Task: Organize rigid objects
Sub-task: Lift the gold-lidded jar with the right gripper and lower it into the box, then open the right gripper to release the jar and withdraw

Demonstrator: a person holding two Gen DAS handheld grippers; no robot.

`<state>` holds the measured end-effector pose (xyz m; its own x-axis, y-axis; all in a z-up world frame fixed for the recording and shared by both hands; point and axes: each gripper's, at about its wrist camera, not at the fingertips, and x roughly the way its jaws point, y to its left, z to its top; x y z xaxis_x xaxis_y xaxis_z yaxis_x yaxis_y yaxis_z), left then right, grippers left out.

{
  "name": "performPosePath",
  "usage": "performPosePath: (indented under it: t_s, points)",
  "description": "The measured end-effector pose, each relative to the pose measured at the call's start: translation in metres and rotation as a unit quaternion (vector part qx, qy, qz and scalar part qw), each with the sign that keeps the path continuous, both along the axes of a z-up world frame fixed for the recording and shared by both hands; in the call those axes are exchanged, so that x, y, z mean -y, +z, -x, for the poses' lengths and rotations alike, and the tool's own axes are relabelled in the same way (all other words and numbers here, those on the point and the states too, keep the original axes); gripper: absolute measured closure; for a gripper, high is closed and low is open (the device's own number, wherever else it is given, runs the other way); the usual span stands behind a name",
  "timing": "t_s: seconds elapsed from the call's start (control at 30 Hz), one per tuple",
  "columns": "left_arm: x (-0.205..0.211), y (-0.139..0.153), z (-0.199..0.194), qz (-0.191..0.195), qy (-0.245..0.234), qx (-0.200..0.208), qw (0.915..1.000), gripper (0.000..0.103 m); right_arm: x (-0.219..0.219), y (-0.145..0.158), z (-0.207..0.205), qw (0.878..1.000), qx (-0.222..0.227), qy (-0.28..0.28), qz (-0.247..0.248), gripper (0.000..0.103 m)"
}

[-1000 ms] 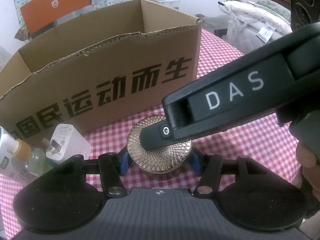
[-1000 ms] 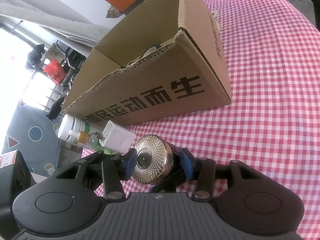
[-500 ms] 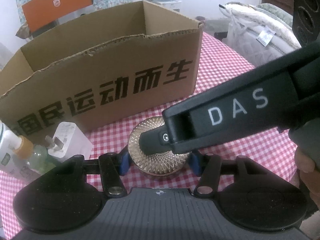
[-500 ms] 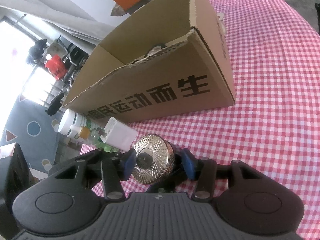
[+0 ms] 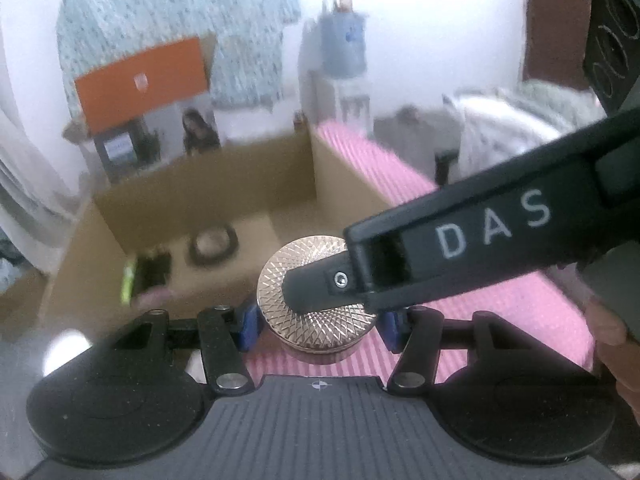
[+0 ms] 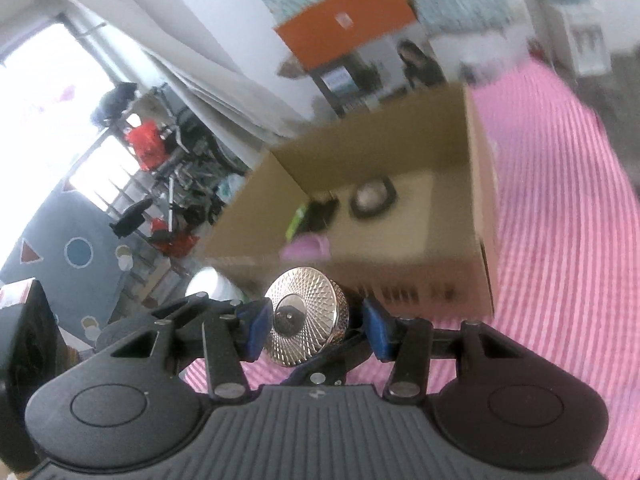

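Note:
A round gold jar with a faceted lid (image 5: 308, 280) sits between the blue pads of my left gripper (image 5: 318, 326), which is shut on its sides. My right gripper (image 6: 310, 324) is shut on the same gold jar (image 6: 316, 320) from the other side, one black finger (image 5: 320, 286) lying across the lid in the left wrist view. The jar is held up in the air near the front wall of the open cardboard box (image 5: 352, 200), also seen in the right wrist view (image 6: 480, 208). Both views are motion-blurred.
Inside the box lie a round black-rimmed object (image 5: 212, 242), a dark green-edged item (image 5: 148, 276) and something pink (image 6: 306, 248). The red-and-white checked tablecloth (image 6: 560, 200) spreads to the right. A white bottle top (image 6: 212, 284) shows left of the box. An orange carton (image 5: 140, 80) stands behind.
Both grippers have lifted the gold jar from the tablecloth up to box-rim height, so the box interior now shows. The bottle and charger have dropped out of the left view.

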<state>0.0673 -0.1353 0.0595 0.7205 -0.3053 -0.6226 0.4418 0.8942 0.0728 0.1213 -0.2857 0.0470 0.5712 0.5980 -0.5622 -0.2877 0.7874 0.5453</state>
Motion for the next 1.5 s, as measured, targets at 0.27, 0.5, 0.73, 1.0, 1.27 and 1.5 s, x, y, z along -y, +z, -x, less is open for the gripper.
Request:
performPosePath:
  t_s: [0.27, 0.5, 0.73, 1.0, 1.27, 1.5]
  points:
    - [-0.004, 0.034, -0.059, 0.049, 0.029, -0.006, 0.9984, 0.047, -0.002, 0.053, -0.054, 0.998, 0.044, 0.030, 0.040, 0.051]
    - [-0.012, 0.022, -0.135, 0.087, 0.067, -0.092, 0.9897, 0.047, -0.011, 0.050, -0.134, 0.995, -0.002, 0.065, 0.078, 0.051]
    - [-0.017, -0.011, -0.192, 0.099, 0.096, -0.173, 0.9752, 0.047, -0.022, 0.017, -0.199, 0.987, -0.074, 0.098, 0.108, 0.050]
    - [-0.018, -0.028, -0.216, 0.113, 0.114, -0.212, 0.9640, 0.047, -0.028, 0.000, -0.227, 0.977, -0.111, 0.120, 0.140, 0.050]
    - [-0.016, -0.044, -0.233, 0.147, 0.152, -0.250, 0.9448, 0.047, -0.039, -0.006, -0.248, 0.967, -0.119, 0.127, 0.188, 0.050]
    - [-0.016, -0.050, -0.237, 0.160, 0.154, -0.268, 0.9376, 0.044, -0.048, -0.007, -0.247, 0.961, -0.094, 0.126, 0.229, 0.050]
